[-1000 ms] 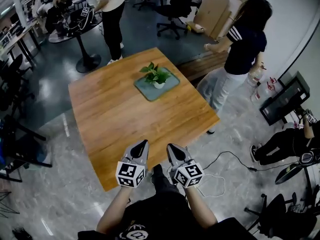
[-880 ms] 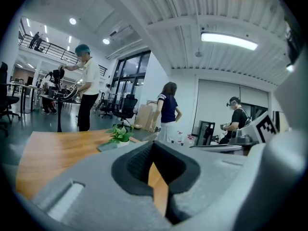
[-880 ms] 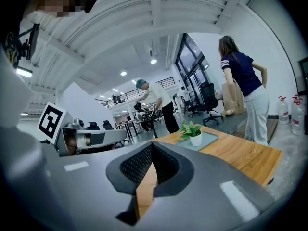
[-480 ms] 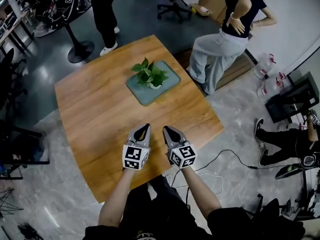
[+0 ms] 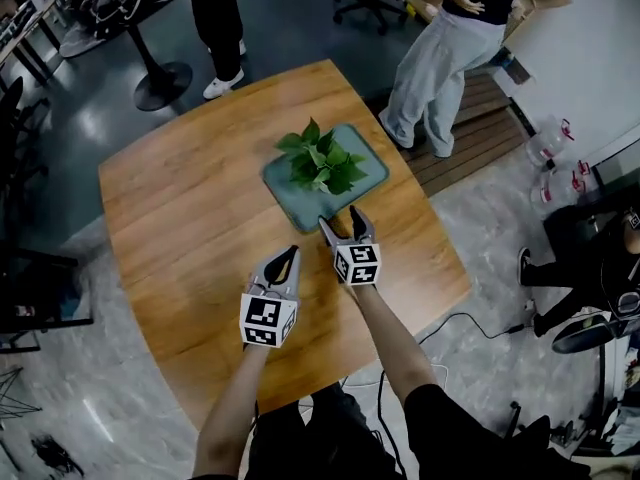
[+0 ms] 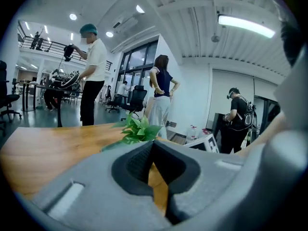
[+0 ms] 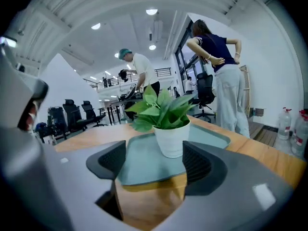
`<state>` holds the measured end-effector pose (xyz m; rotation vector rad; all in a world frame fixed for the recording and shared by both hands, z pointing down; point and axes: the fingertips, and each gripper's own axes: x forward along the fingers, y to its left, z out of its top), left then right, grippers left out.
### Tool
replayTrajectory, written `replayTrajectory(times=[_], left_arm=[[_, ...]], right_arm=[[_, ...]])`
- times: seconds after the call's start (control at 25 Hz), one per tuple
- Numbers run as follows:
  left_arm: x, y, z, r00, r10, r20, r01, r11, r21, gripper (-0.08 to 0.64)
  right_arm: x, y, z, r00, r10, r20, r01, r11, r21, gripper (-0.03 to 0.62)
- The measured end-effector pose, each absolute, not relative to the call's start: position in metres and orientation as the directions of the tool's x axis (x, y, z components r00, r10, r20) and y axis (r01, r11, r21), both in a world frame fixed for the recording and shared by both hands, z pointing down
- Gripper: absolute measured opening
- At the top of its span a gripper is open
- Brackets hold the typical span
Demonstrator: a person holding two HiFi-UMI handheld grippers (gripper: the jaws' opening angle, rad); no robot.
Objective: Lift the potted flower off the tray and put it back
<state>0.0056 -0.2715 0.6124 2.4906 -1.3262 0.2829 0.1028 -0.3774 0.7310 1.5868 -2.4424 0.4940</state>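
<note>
A leafy green plant in a white pot point(image 5: 325, 165) point(image 7: 172, 137) stands on a grey-green tray point(image 5: 372, 153) point(image 7: 139, 163) at the far side of the wooden table point(image 5: 190, 218). My right gripper point(image 5: 342, 221) point(image 7: 155, 161) sits just short of the tray's near edge and points at the pot. Its jaws are opening, with nothing between them, and the pot stands a little beyond the pads. My left gripper point(image 5: 287, 258) point(image 6: 153, 154) hangs further back and to the left over bare wood, jaws shut and empty. In the left gripper view the plant point(image 6: 137, 131) shows ahead.
A person in light trousers point(image 5: 440, 58) stands at the table's far right corner by a low wooden platform point(image 5: 480, 128). Another person point(image 5: 222, 13) stands beyond the far edge near a round pedestal base point(image 5: 160, 83). Water bottles point(image 5: 555, 143) and a floor cable point(image 5: 470, 318) lie to the right.
Both grippers have moved forward over the table toward the tray, the right one much farther. The right jaws were shut before and now stand apart. The left jaws stay shut.
</note>
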Motion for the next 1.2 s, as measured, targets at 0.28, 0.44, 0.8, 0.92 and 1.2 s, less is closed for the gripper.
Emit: replayTrajectory(times=[0.28, 0.44, 0.8, 0.92, 1.2], left_arm=[[-0.026, -0.281, 0.623, 0.523, -0.790, 0.320, -0.852, -0.484, 0.199, -0.003], [-0.031, -0.288, 0.630, 0.542, -0.777, 0.319, -0.840, -0.495, 0.222, -0.003], [-0.020, -0.283, 0.633, 0.584, -0.747, 0.317, -0.812, -0.537, 0.230, -0.002], [-0.025, -0.282, 0.630, 0.568, -0.759, 0.319, -0.823, -0.518, 0.234, -0.003], [-0.031, -0.261, 0.589, 0.554, -0.779, 0.294, -0.832, -0.504, 0.233, -0.003]], right_arm=[[0.123, -0.458, 0.779, -0.294, -0.873, 0.389, -0.954, 0.290, -0.071, 0.546], [0.120, -0.487, 0.777, -0.304, -0.866, 0.397, -0.948, 0.317, -0.035, 0.550], [0.106, -0.485, 0.765, -0.342, -0.884, 0.320, -0.936, 0.349, -0.037, 0.514], [0.105, -0.471, 0.745, -0.354, -0.892, 0.281, -0.934, 0.353, -0.055, 0.512], [0.093, -0.400, 0.664, -0.418, -0.870, 0.262, -0.906, 0.419, -0.054, 0.512]])
